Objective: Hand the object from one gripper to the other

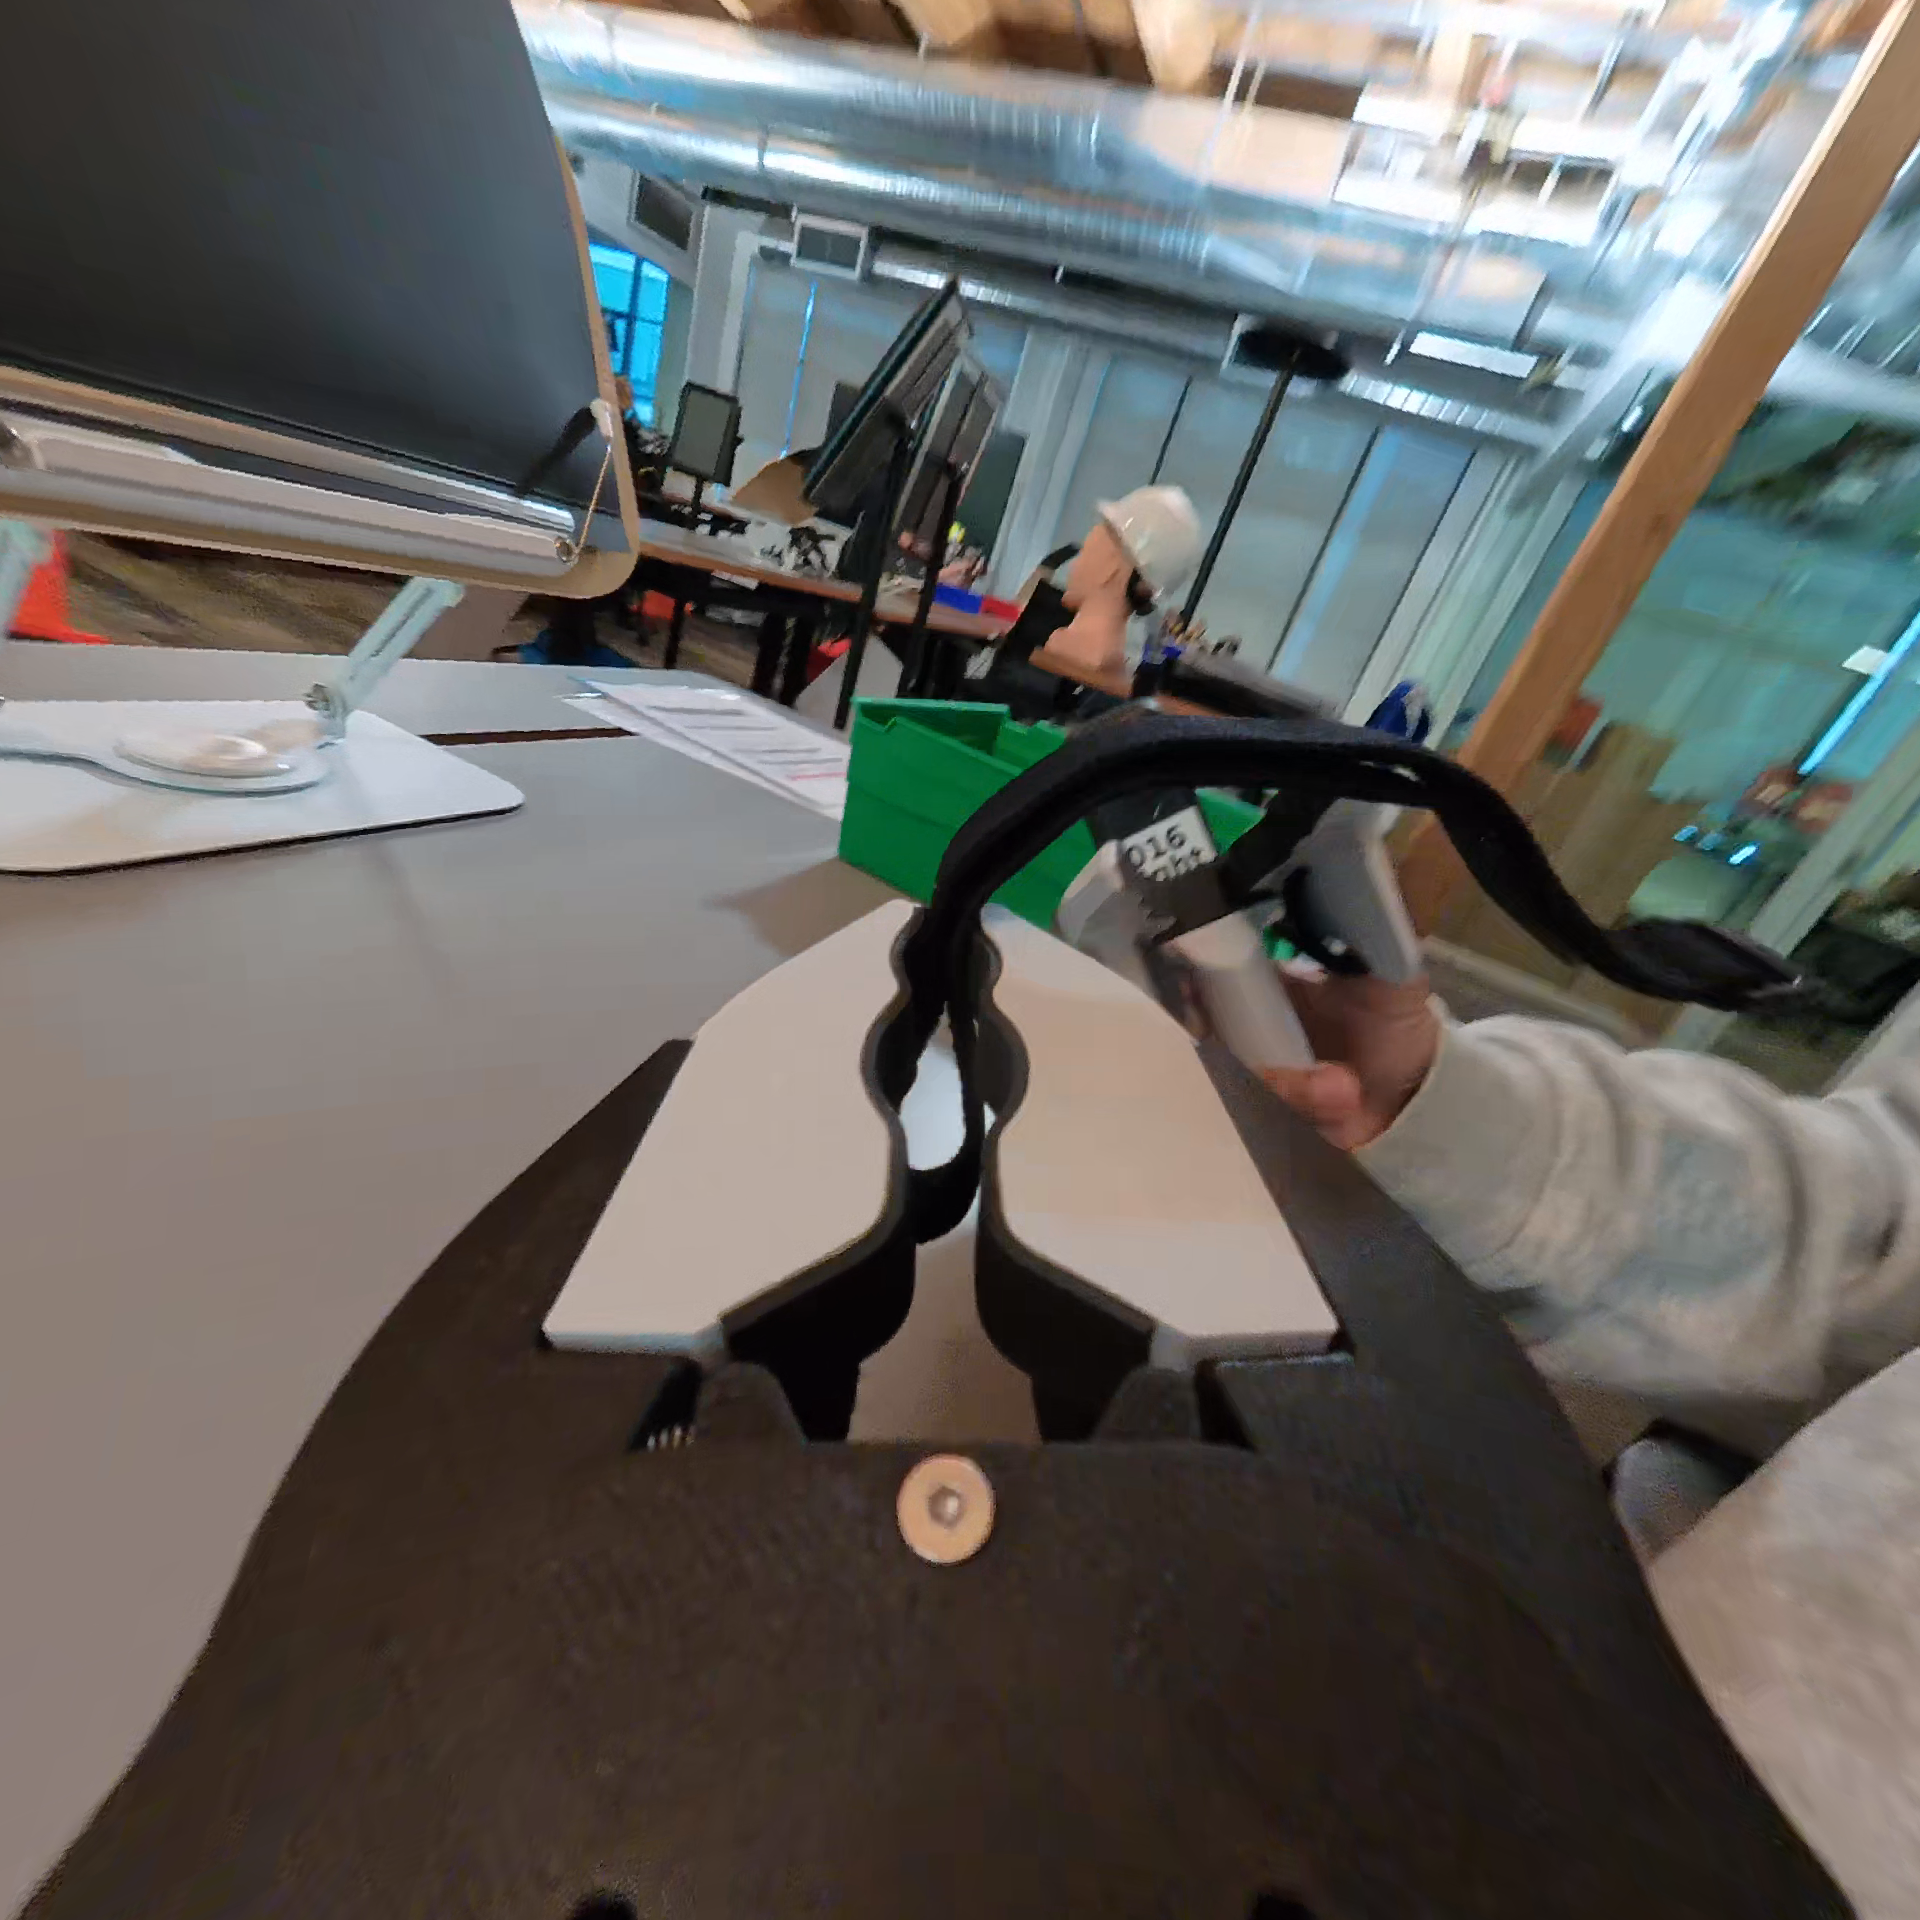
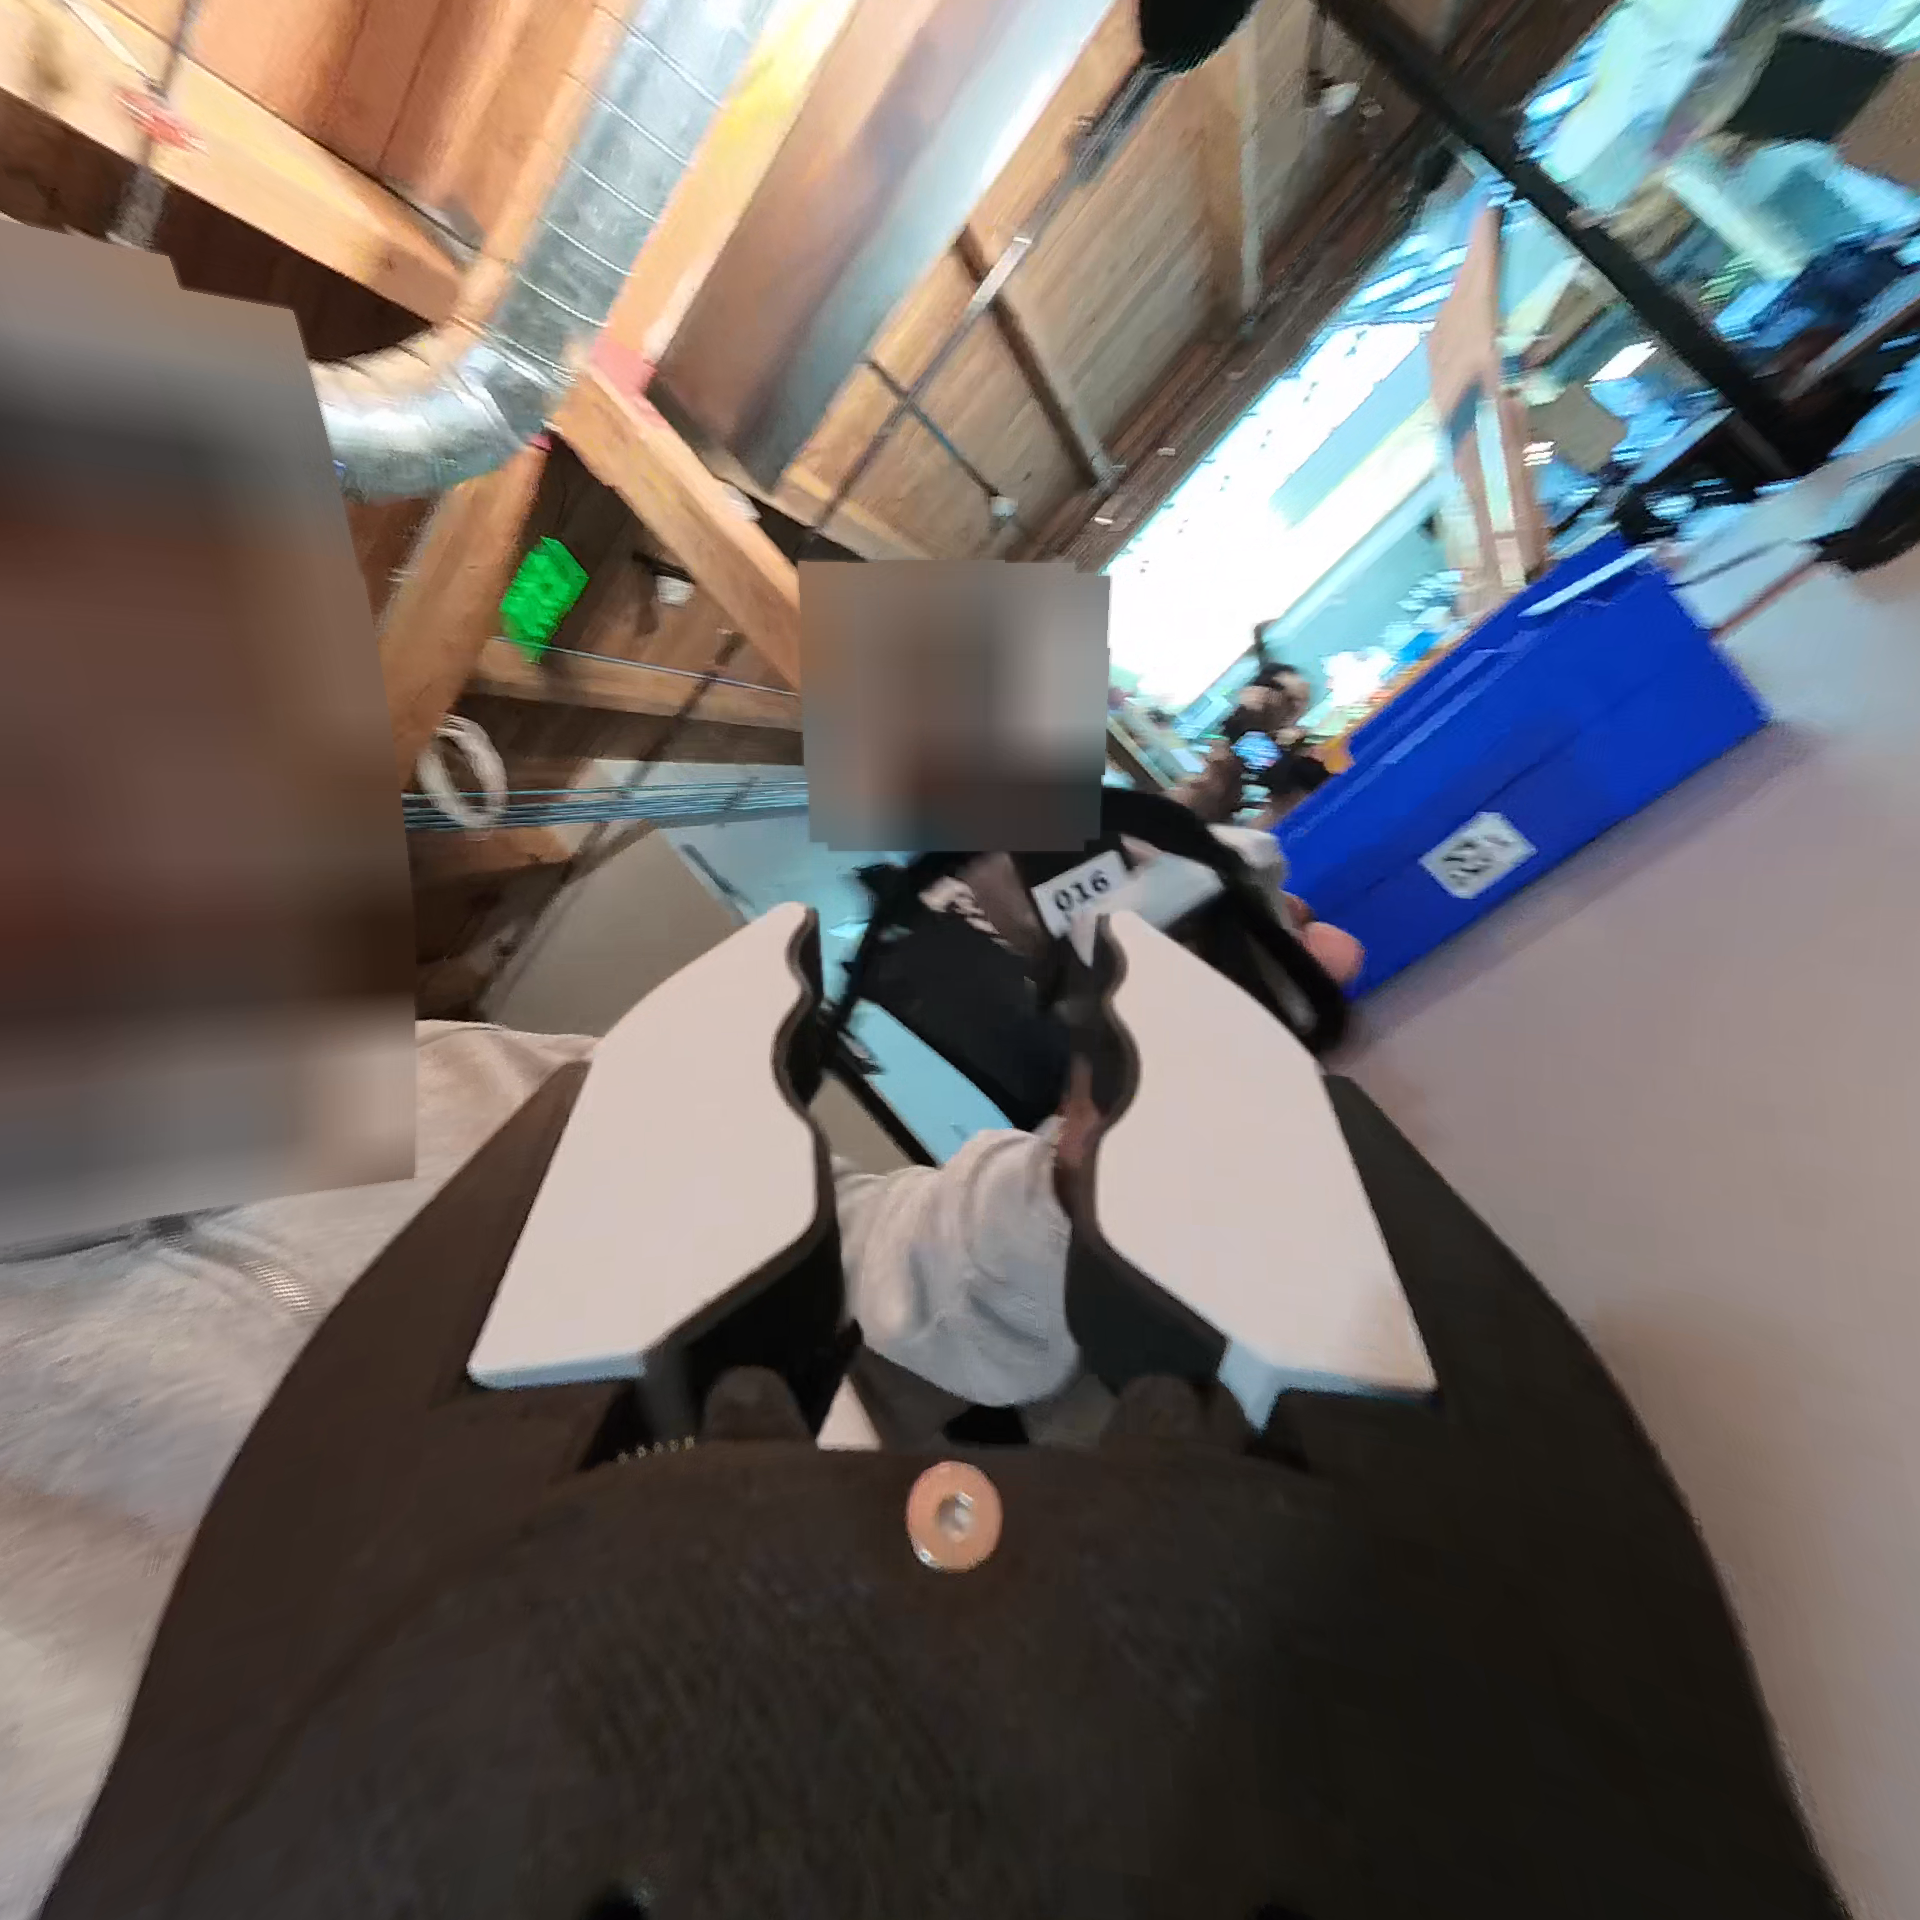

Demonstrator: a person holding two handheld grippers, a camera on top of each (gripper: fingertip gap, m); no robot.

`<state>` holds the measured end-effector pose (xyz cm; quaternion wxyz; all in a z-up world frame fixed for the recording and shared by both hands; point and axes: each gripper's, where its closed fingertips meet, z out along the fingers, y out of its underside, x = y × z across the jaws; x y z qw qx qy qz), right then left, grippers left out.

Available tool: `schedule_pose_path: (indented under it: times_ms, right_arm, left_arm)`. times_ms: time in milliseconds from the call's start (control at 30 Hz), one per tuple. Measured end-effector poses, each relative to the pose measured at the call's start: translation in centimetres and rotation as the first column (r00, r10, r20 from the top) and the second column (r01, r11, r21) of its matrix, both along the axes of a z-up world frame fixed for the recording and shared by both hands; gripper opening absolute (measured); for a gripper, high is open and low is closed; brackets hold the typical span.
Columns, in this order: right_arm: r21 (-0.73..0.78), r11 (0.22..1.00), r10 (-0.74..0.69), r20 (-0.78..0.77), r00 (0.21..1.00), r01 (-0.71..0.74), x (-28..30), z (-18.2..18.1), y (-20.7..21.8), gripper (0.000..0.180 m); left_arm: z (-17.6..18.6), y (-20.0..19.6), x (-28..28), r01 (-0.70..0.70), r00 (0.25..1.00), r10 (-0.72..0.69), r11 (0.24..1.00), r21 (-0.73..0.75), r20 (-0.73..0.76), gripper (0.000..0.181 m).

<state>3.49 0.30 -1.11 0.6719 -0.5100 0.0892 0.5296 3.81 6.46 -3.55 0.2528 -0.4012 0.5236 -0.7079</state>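
My left camera looks level along its fingers over the grey table (image 1: 312, 1039), close. My right camera tilts steeply, facing back toward me. Each view catches the other gripper.

matt woven black strap (image 1: 1226, 758), smooth grey table (image 1: 312, 1039), glossy green plastic bin (image 1: 914, 790)

Black fabric strap (image 1: 1195, 758), arching limply rightward, one end pinched, other dangling
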Motion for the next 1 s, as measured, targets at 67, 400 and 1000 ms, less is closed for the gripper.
schedule_pose_path:
  times_ms: [67, 400, 1000]
  right_arm:
    - [-0.057, 0.997, -0.042, 0.066, 0.997, 0.046, 0.0, -0.9, 0.6, 0.049]
    - [-0.089, 0.955, -0.175, 0.603, 0.779, 0.284, -1.9, -4.4, 2.7, 0.044]
    - [-0.094, 0.948, -0.157, 0.694, 0.702, 0.305, -3.6, -5.6, 3.6, 0.02]
  left_arm:
    - [0.6, 0.3, -0.2, 0.041, 0.999, -0.041, 0.994, -0.103, 0.009, 0.004]
    - [1.7, -1.2, -1.3, 0.286, 0.955, -0.293, 0.884, -0.371, 0.038, 0.004]
    - [1.0, -3.9, -1.7, 0.365, 0.922, -0.387, 0.856, -0.366, 0.012, 0.005]
